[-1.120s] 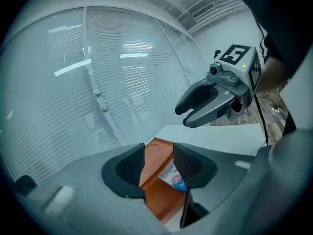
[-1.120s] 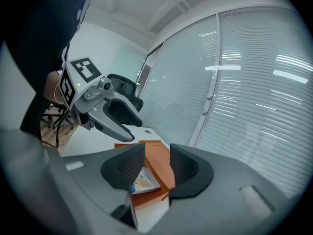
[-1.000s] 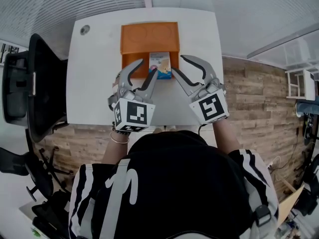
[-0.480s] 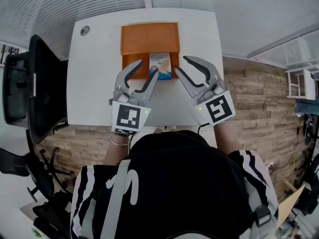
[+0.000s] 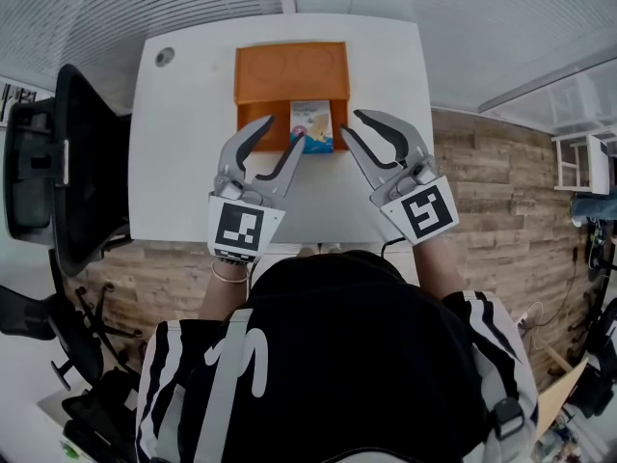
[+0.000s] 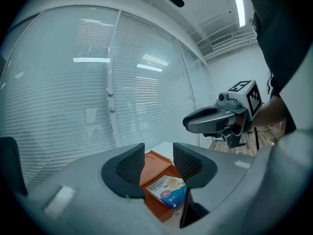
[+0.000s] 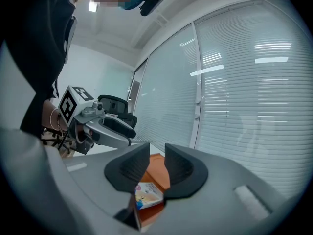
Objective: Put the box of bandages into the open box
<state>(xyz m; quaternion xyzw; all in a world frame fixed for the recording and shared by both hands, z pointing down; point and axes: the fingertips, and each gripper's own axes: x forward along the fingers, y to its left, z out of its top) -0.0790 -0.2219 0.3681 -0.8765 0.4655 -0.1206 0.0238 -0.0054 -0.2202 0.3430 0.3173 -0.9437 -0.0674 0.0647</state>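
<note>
Facing the box of bandages (image 5: 311,126), left gripper (image 5: 281,130) fingers stand open, right gripper (image 5: 355,123) fingers just narrowed, both empty.

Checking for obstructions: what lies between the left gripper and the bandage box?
Between the left gripper and box of bandages lies only the orange open box, its near edge, as the left gripper view shows.

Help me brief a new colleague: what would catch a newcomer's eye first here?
The orange box stands at the far middle of the white table, with the bandage box lying at its near edge. Just short of it hover the left hand-held gripper and the right hand-held gripper, both open and empty; the right one's jaws have just been closing, with nothing between them.
</note>
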